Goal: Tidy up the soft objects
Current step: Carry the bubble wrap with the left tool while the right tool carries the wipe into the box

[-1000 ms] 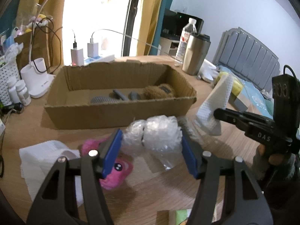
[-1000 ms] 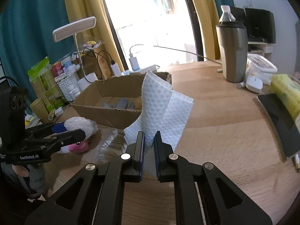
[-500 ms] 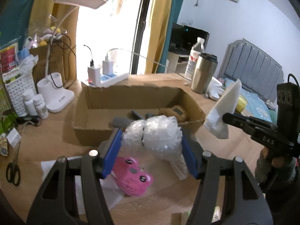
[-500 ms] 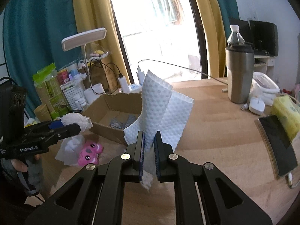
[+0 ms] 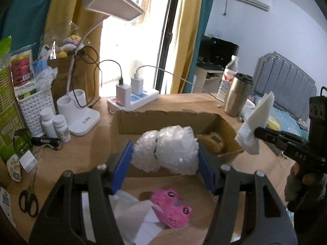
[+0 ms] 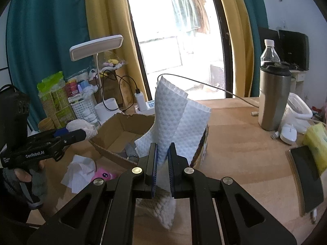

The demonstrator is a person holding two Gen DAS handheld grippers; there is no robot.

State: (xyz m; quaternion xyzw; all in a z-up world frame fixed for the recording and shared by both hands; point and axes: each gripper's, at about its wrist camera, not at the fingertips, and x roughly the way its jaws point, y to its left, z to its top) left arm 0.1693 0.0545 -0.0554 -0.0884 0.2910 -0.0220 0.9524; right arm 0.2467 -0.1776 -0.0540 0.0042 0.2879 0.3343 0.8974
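My left gripper [image 5: 165, 153] is shut on a wad of clear bubble wrap [image 5: 167, 148] and holds it in the air above the near wall of the open cardboard box [image 5: 163, 118]. It also shows in the right wrist view [image 6: 81, 131]. My right gripper [image 6: 162, 157] is shut on a white dimpled cloth [image 6: 173, 118], held upright to the right of the box [image 6: 120, 126]; that cloth shows in the left wrist view [image 5: 255, 122]. A brown plush [image 5: 212, 139] and grey items lie in the box. A pink plush toy [image 5: 173, 210] lies on white tissue [image 5: 134, 214] below.
A steel tumbler [image 6: 273, 98] and water bottle [image 6: 269, 51] stand at the right. A desk lamp [image 5: 81, 110], power strip [image 5: 132, 100], white basket [image 5: 34, 110], pill bottles [image 5: 55, 126] and scissors [image 5: 28, 202] crowd the left. A dark tablet [image 6: 306, 177] lies at the right edge.
Both grippers have risen from the table with their loads. The bubble wrap has moved up and forward toward the box; the cloth is lifted higher beside the box.
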